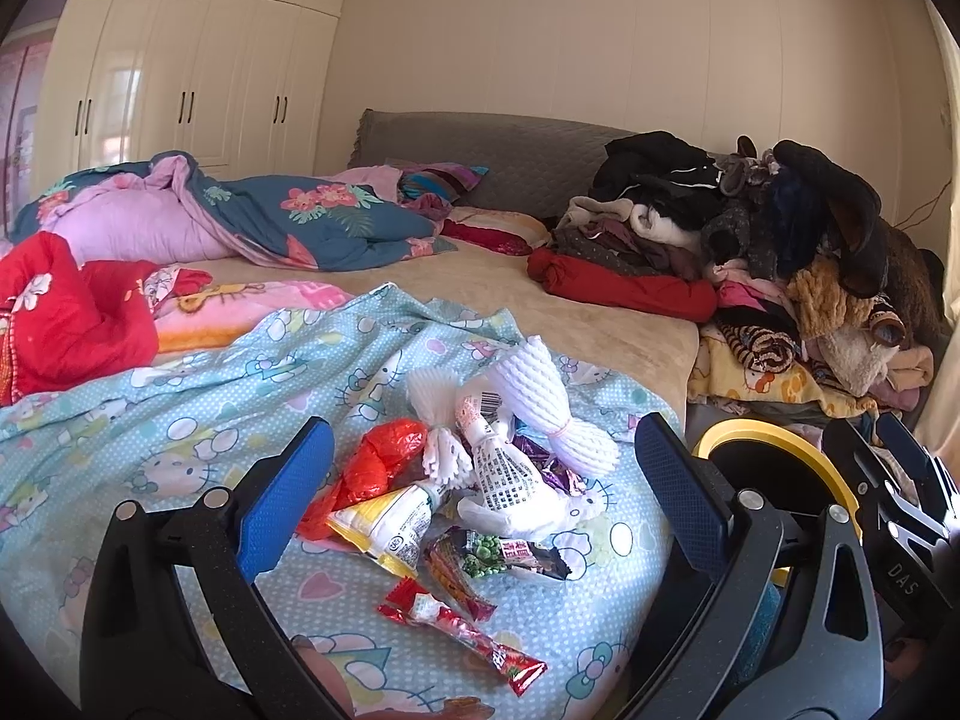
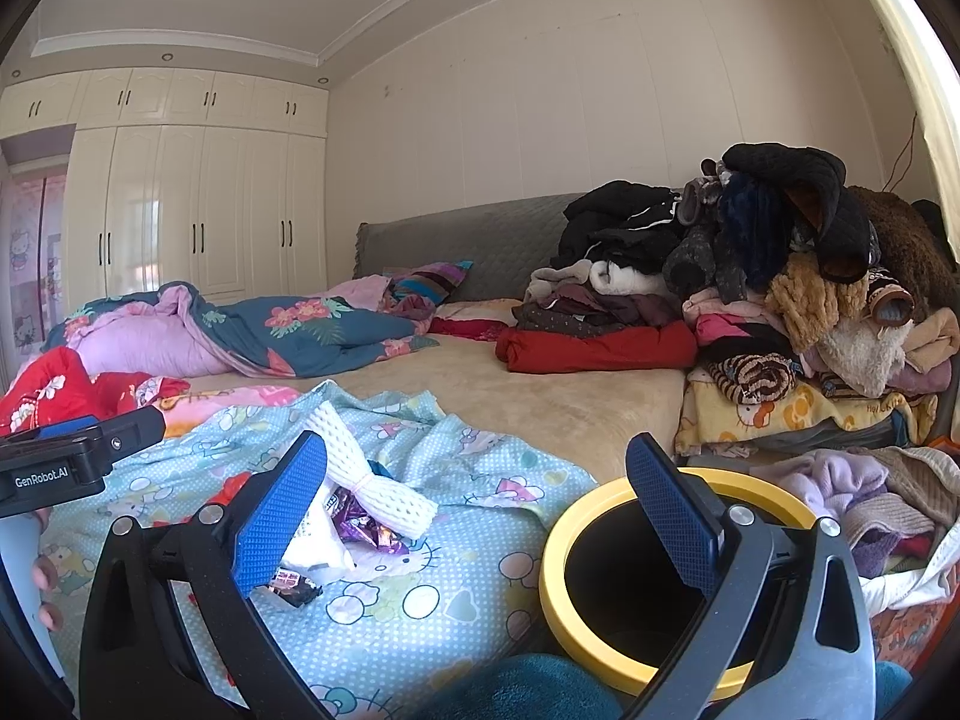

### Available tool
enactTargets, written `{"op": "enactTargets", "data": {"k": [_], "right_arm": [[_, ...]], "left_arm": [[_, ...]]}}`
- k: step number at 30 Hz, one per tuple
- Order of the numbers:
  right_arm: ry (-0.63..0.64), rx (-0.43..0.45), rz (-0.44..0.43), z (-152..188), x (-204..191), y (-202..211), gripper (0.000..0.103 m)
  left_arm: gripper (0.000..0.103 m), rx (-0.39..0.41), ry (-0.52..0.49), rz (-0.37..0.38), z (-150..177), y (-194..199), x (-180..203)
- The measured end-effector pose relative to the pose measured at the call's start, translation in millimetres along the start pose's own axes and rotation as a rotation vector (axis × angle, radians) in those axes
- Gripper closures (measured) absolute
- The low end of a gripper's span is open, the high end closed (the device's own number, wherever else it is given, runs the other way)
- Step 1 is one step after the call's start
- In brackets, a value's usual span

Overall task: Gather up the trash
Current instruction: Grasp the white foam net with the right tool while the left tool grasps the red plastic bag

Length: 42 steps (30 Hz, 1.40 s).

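A pile of trash lies on the light blue cartoon sheet (image 1: 180, 420): white foam fruit nets (image 1: 558, 414), a red plastic bag (image 1: 378, 462), a yellow-white wrapper (image 1: 390, 525), a green pea snack packet (image 1: 504, 558), a red candy wrapper (image 1: 462, 636) and a purple wrapper (image 2: 366, 531). My left gripper (image 1: 480, 510) is open and empty, just in front of the pile. My right gripper (image 2: 480, 510) is open and empty, between the foam net (image 2: 372, 480) and the yellow-rimmed black bin (image 2: 558, 564). The bin also shows in the left wrist view (image 1: 774, 441), beside the bed's corner.
A heap of clothes (image 2: 780, 276) covers the bed's right side. A blue floral quilt (image 1: 270, 216) and a red garment (image 1: 66, 306) lie at the left. A grey headboard (image 1: 492, 144) and cream wardrobes (image 1: 180, 78) stand behind. More clothes (image 2: 870, 498) lie right of the bin.
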State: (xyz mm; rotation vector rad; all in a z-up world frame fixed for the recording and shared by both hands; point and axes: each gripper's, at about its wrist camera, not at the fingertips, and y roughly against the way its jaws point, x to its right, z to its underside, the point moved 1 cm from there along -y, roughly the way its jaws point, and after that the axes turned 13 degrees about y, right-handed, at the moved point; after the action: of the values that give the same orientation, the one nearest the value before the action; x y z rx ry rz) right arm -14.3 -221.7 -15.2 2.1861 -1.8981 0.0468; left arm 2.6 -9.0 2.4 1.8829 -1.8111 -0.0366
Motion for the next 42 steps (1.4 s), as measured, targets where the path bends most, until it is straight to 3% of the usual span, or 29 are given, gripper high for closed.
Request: {"op": "enactTargets", "data": {"k": [8,27,34,42], "right_arm": [[0.006,-0.017,-0.054,4.4,-11.4,-6.1,0.006],[0.114,-0.075,-0.355,-26.5,-78.9,-46.1,0.006],[0.146,-0.096,-0.403,-38.5,-89.6,-72.1,0.006],[0.152,-0.161,-0.372,-38.1,-76.2,-110.6,0.006]], "left_arm": [[0.011,-0.006,0.043,-0.025,-5.8,-4.5,-21.1],[0.011,0.034,0.198,-0.144,-33.7,-13.8,-111.5],[0.011,0.001,0.222,-0.108,-42.7,-31.1,-133.0],[0.011,-0.080,0.214,-0.033,-47.9,-68.6,-119.4]]}}
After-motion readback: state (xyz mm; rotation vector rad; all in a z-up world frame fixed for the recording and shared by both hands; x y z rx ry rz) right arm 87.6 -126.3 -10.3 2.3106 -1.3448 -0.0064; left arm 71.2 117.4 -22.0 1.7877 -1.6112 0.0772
